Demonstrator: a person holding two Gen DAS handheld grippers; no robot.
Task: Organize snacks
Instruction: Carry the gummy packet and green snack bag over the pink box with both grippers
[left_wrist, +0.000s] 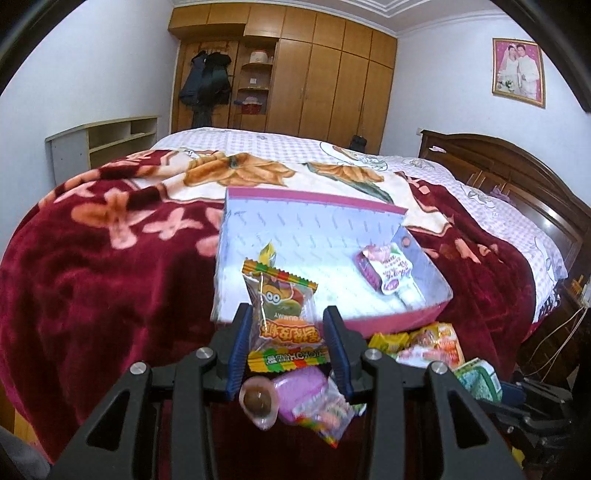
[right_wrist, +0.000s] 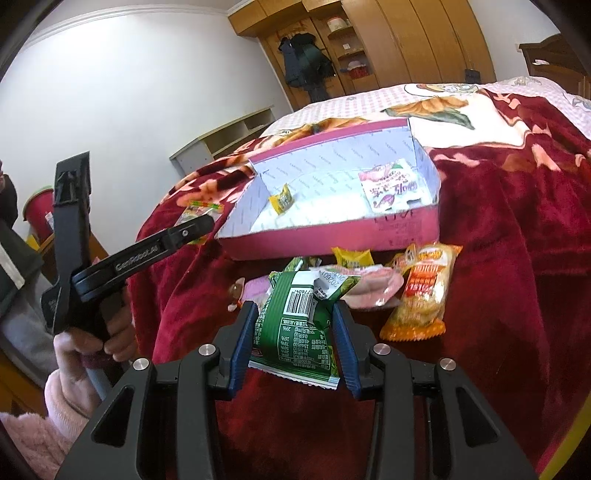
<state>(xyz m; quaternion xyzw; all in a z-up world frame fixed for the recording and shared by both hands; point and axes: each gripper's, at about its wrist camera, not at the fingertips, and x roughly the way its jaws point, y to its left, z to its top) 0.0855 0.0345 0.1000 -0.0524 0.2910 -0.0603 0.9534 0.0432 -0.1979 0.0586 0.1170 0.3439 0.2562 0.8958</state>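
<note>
Left wrist: clear gummy packet (left_wrist: 282, 314), striped rainbow edges, cartoon face.

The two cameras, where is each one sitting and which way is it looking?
Left wrist: sits on the left gripper, looking over its gummy packet toward the pink box and wardrobe; no body shows.
Right wrist: sits on the right gripper, looking over its green packet at the same box; a hand and fluffy sleeve show at left.
Shared: box, red blanket, snack pile, wardrobe.
</note>
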